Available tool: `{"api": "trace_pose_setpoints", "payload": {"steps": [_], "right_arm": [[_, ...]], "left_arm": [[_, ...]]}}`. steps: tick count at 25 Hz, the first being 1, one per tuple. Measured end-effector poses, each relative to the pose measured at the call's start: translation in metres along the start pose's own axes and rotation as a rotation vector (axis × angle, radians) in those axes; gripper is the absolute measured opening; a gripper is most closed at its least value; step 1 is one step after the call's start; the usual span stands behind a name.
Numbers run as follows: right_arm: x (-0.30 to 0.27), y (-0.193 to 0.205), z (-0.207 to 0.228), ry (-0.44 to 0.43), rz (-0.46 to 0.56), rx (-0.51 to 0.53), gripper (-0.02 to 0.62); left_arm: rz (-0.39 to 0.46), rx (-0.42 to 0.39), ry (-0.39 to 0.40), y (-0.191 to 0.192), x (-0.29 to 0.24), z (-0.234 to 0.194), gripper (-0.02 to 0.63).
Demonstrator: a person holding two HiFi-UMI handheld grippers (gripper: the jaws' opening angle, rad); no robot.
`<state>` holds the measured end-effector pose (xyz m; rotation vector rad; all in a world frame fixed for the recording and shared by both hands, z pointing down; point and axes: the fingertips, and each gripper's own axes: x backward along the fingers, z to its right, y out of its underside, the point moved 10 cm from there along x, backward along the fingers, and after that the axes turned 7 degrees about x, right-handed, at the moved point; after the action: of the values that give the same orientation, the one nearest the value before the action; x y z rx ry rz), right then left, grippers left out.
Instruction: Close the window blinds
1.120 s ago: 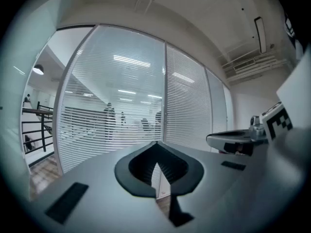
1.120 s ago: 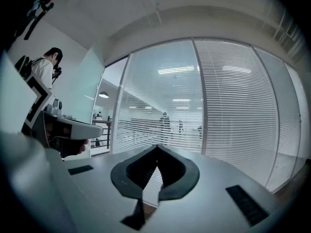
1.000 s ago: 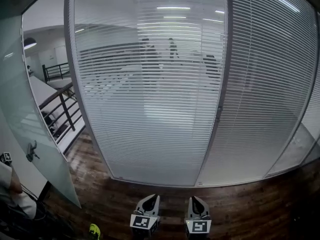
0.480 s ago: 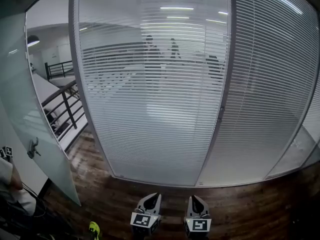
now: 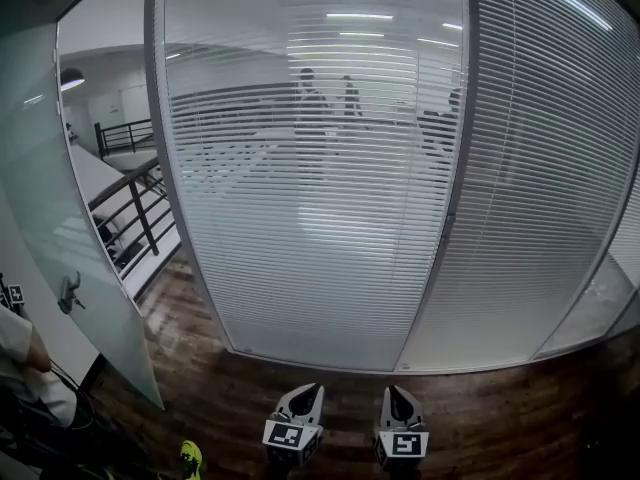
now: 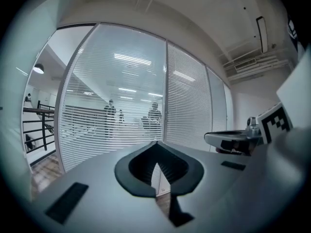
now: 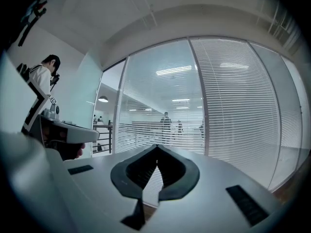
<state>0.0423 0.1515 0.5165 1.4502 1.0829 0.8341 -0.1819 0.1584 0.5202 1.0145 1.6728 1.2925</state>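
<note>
Dark glossy wood floor (image 5: pixel 500 418); matt white blinds (image 5: pixel 330 248); frosted glass door (image 5: pixel 60 258).

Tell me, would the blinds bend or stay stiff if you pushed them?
Probably bendy: the blinds are many long, thin slats, so each would likely flex. Light too, I'd guess, since people show through the gaps.

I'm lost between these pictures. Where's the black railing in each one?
Head view: railing at the left, beside the blinds.
Left gripper view: railing at the far left edge.
Right gripper view: railing low, left of centre.
Shared landmark: the grey post splitting the blinds.
</note>
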Motion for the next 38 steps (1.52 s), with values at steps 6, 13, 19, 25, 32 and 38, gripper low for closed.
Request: {"api": "trace_pose_setpoints", "payload": {"steps": [6,13,19,25,32,38], "right_arm": [[-0.002,-0.003,-0.006,-0.039,0.072,-0.001,0.003],[-0.002,-0.009,-0.018,-0.015,0.064,0.019,0.003],[-0.002,-0.009,-0.028,-0.010,0.079,-0.022,0.003],[-0.008,-0.015,-0.024,-0.013,0.109,0.003,0.003],[-0.021,-0.008,-0.011,-0.009,0.086,0.008,0.003],[-0.047,0.001,0.004,-0.037,0.091,-0.015,0.003]], "left_arm": [[0.003,-0.004,-0.004,-0.004,0.003,-0.007,0.000],[0.015,0.014,-0.015,-0.009,0.011,-0.020,0.000],[0.003,-0.020,0.017,-0.004,0.017,-0.027,0.000],[-0.003,-0.002,0.032,0.001,0.014,-0.029,0.000],[-0.002,-0.002,0.033,-0.003,-0.007,-0.031,0.000],[-0.025,0.025,0.025,-0.009,-0.039,-0.029,0.000]]}}
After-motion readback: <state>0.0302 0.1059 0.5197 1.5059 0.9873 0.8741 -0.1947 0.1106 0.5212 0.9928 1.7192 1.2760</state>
